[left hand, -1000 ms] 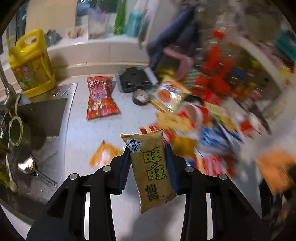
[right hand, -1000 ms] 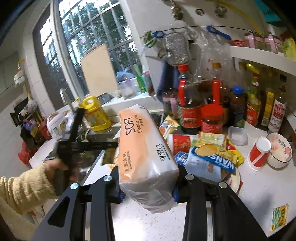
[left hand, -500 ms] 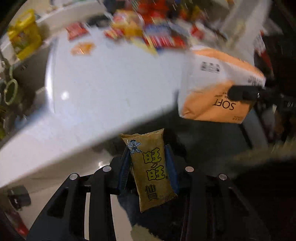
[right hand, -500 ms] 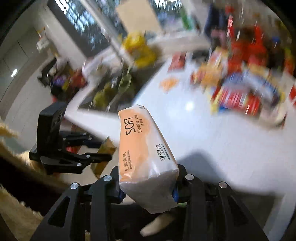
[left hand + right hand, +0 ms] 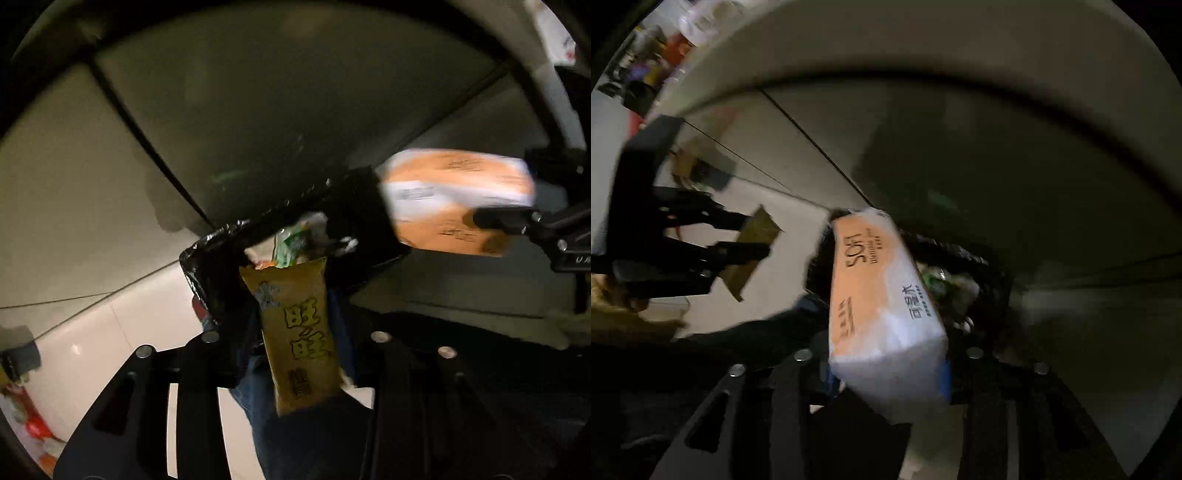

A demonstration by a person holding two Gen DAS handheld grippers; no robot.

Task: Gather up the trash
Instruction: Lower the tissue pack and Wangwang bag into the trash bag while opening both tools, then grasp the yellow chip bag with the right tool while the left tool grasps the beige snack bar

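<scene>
My left gripper [image 5: 295, 332] is shut on a brown-yellow snack packet [image 5: 299, 332] and holds it just above a black-lined trash bin [image 5: 218, 258] on the floor. The bin holds green and white wrappers [image 5: 291, 247]. My right gripper [image 5: 886, 358] is shut on an orange and white SOFT tissue pack [image 5: 879, 302], also over the bin [image 5: 982, 269]. The tissue pack shows at the right of the left wrist view [image 5: 458, 199], and the left gripper with its packet [image 5: 750, 251] shows at the left of the right wrist view.
The bin stands on a pale tiled floor [image 5: 92, 206] under the dark counter front [image 5: 997, 155]. Bright clutter lies on the floor at the lower left [image 5: 33, 424]. The scene is dim and blurred.
Both grippers have swung down from the cluttered counter to the floor and now hang over the trash bin, each still holding its item.
</scene>
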